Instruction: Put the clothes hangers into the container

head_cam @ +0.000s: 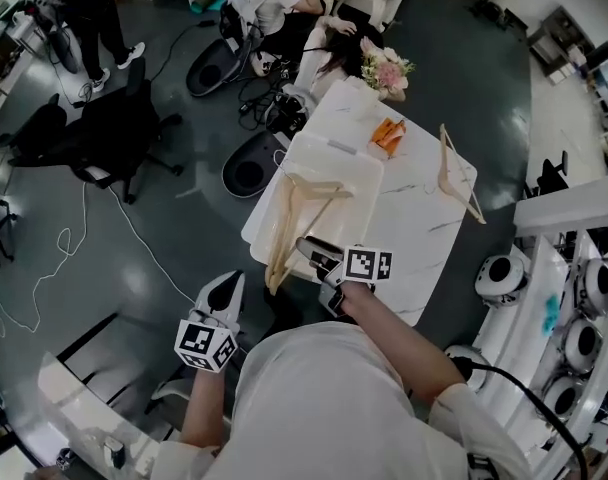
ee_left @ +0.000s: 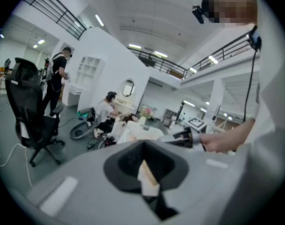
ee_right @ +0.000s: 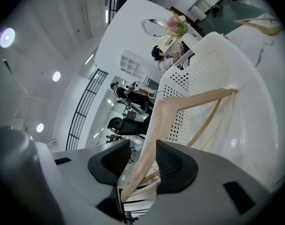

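Hanger (ee_right: 198,100) between right gripper (ee_right: 143,150) jaws

1. The left claw (ee_left: 145,172) fills the lower frame, its dark jaws drawn together with a pale sliver at the seam.
2. Beyond it, a hand (ee_left: 223,142) holds the right claw (ee_left: 180,138) by a white bench (ee_left: 133,134).
3. A black office chair (ee_left: 27,111) stands at left, with a standing person in black (ee_left: 58,81) behind it.
4. A seated person in white (ee_left: 105,110) is near pink flowers (ee_left: 146,111).
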Demonstrator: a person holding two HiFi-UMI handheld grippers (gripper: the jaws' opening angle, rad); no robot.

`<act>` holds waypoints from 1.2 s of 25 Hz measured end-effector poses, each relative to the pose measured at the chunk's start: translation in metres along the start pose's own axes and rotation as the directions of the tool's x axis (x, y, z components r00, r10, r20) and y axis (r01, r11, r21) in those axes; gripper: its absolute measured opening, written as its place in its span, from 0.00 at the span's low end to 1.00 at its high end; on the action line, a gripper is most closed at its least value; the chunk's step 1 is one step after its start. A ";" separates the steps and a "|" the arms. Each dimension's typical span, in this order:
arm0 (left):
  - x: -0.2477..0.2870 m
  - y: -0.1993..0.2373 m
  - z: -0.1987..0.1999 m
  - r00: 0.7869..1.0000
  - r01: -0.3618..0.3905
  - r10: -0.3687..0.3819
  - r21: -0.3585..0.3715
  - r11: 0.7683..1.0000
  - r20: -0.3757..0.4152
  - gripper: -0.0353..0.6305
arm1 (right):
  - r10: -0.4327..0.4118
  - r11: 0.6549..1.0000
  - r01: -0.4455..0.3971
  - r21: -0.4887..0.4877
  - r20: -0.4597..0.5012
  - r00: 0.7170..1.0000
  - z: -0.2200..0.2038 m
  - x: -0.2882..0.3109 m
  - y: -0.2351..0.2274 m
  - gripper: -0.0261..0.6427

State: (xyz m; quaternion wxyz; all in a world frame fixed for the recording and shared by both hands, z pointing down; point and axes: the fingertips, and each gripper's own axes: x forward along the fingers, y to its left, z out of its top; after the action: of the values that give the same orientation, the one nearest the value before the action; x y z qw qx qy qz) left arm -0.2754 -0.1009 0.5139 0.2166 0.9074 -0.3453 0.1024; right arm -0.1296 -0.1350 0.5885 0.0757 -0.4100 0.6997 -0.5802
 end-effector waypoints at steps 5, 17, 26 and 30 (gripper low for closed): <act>0.018 -0.021 0.006 0.999 0.046 -0.045 0.020 0.999 -0.007 0.06 | 0.005 1.000 -0.004 -0.011 0.034 0.999 0.006 -0.031 -0.008 0.28; 0.062 -0.084 0.007 0.985 0.169 -0.167 0.064 0.984 -0.043 0.06 | -0.016 0.983 0.037 -0.181 0.116 0.993 0.008 -0.125 -0.026 0.14; 0.085 -0.134 0.000 0.972 0.229 -0.224 0.073 0.971 -0.071 0.06 | 0.046 0.981 0.007 -0.196 0.265 0.963 0.033 -0.211 -0.002 0.06; 0.091 -0.150 -0.001 0.968 0.245 -0.240 0.076 0.966 -0.076 0.06 | 0.051 0.974 0.020 -0.226 0.303 0.952 0.040 -0.236 -0.007 0.04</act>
State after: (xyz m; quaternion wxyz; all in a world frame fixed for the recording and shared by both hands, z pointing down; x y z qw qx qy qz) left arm -0.1076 -0.0534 0.4968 0.2003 0.9473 -0.2196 0.1194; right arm 0.0512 -0.0088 0.4946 0.1407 -0.4955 0.7442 -0.4253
